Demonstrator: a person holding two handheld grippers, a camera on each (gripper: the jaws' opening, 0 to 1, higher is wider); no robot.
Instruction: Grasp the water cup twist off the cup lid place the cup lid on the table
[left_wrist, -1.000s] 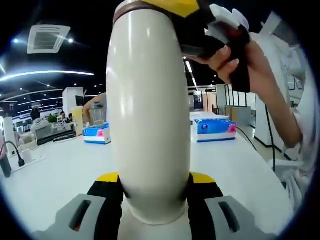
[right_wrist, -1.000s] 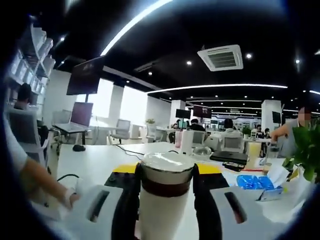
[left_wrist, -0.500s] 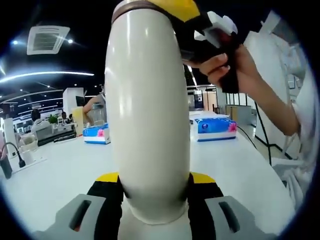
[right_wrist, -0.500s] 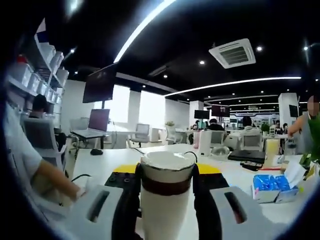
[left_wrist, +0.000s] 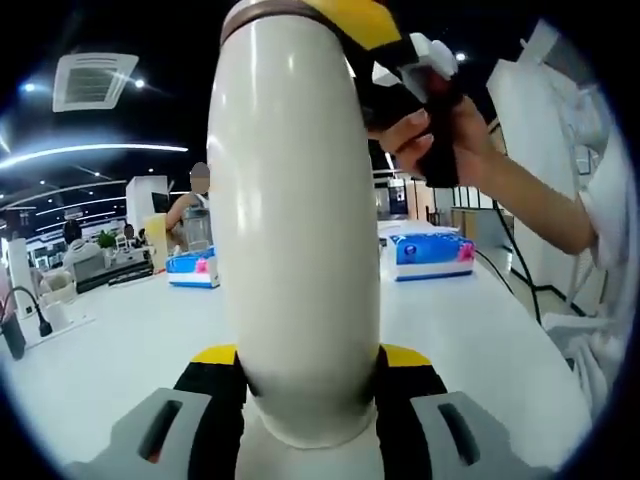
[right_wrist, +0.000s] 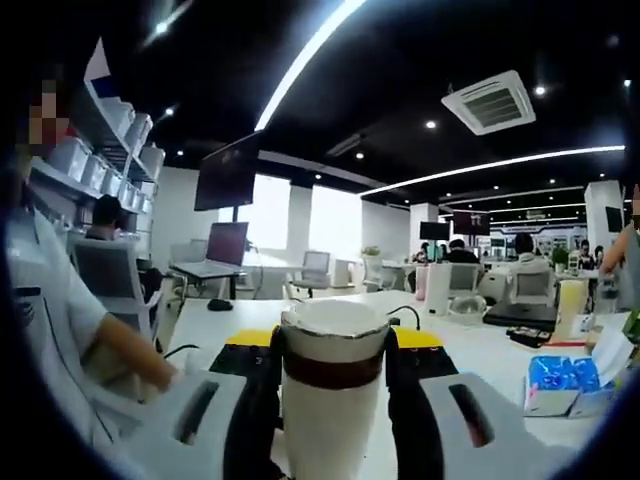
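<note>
The cup (left_wrist: 295, 230) stands upright above the desk (left_wrist: 110, 350), left jaws clamping its body, right jaws clamping the lid (right_wrist: 333, 345).

Both grippers clamped, one low and one high

In the left gripper view, the left gripper (left_wrist: 310, 385) has its black, yellow-tipped jaws closed against the base of the tall cream cylindrical water cup (left_wrist: 295, 220). The right gripper (right_wrist: 330, 365) pinches the cup's cream lid with a brown band (right_wrist: 333, 345), held by the person's hand (left_wrist: 440, 140), forearm reaching in from the right.
</note>
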